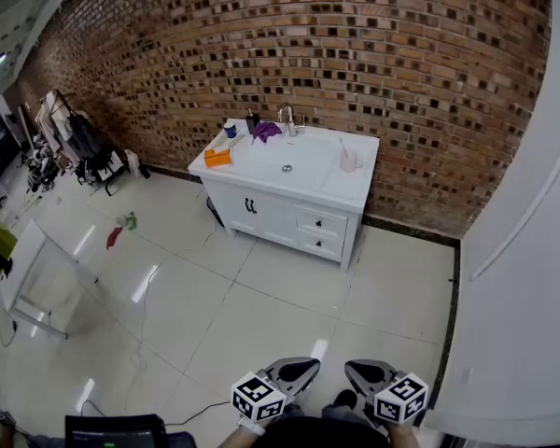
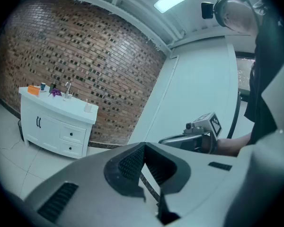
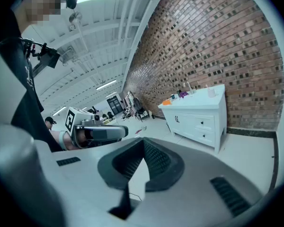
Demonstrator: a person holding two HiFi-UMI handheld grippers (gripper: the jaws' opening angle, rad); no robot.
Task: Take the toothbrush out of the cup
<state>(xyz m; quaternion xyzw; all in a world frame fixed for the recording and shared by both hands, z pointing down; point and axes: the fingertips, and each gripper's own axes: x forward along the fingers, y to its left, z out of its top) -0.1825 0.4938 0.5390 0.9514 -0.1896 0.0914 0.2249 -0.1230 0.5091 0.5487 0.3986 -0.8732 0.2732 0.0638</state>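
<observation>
Head view puts the toothbrush (image 1: 343, 146) well away from you. It shows as a thin stem leaning up and left out of the pale cup (image 1: 351, 163), so its handle looks like the part to grab. The cup stands upright on the right end of the white vanity (image 1: 261, 215), beside the basin (image 1: 294, 161) and close to the brick wall (image 1: 373, 45), probably where a person at the sink would leave it. The faucet (image 1: 287, 116), a purple cloth (image 1: 266, 130) and an orange object (image 1: 217, 157) sit toward the back and left of the top, well apart from the cup, so nothing crowds your approach from the right.

A wide stretch of tiled floor (image 1: 261, 287) lies between you and the vanity. You are too far to reach, and walking up has to come first.

You hold the left gripper (image 1: 303, 369) and the right gripper (image 1: 359, 370) low and close to your body, side by side and pointing forward, which looks like a carrying posture. In the left gripper view the left gripper (image 2: 144, 148) has its jaws brought together with nothing between them. The right gripper view shows the right gripper (image 3: 143, 143) the same way, closed and empty. Whichever you choose will need to spread its jaws before it meets the handle. The cup is light, so expect it to tip if you pull sideways.
</observation>
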